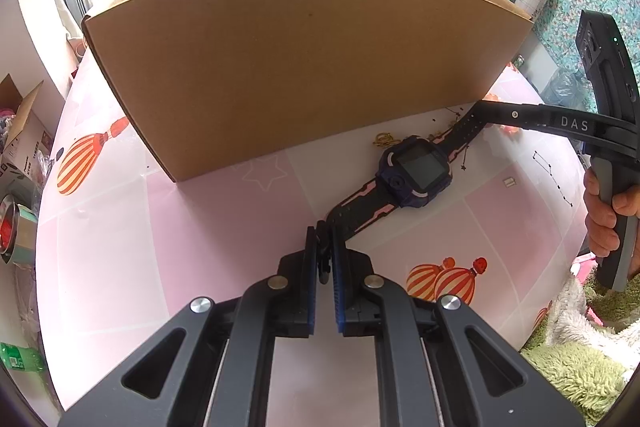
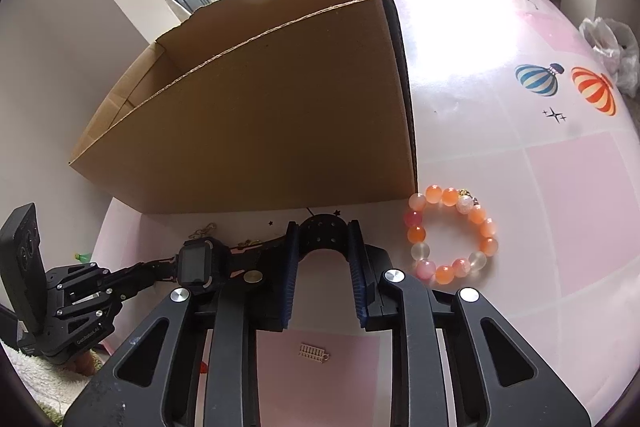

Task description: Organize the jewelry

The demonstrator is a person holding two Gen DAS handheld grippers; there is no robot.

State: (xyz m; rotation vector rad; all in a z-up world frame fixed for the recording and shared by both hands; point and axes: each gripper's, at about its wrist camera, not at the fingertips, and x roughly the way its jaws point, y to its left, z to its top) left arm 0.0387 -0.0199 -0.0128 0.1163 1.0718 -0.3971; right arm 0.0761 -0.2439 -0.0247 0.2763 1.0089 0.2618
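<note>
A: Item one, the watch (image 1: 416, 173)?
B: Dark case, dark strap with pink trim, lying on the pink table (image 1: 200, 247) just in front of the cardboard box (image 1: 288, 67). Not yet in the box.

A: Who has hold of it?
B: Both claws. The left gripper (image 1: 325, 247) is clamped tight on the near strap end. The right gripper (image 2: 323, 239) has the other strap end, the perforated one, bowed up between its blue pads; the pads appear to press its edges, so I judge it gripped.

A: Item two?
B: Bead bracelet (image 2: 452, 237), orange, pink and clear beads, on the table beside the box's right corner. Untouched, outside the box.

A: Smaller pieces?
B: A thin gold chain (image 1: 384, 139) on the table behind the watch, close to the box wall. A tiny gold comb-like charm (image 2: 314, 351) lies on the table under the right claw. Both loose.

A: Anything stored already?
B: The part of the box interior that shows looks bare; the floor is hidden.

A: Progress?
B: Early, by my reckoning. Watch in hand for lifting; bracelet, chain and charm remain.
</note>
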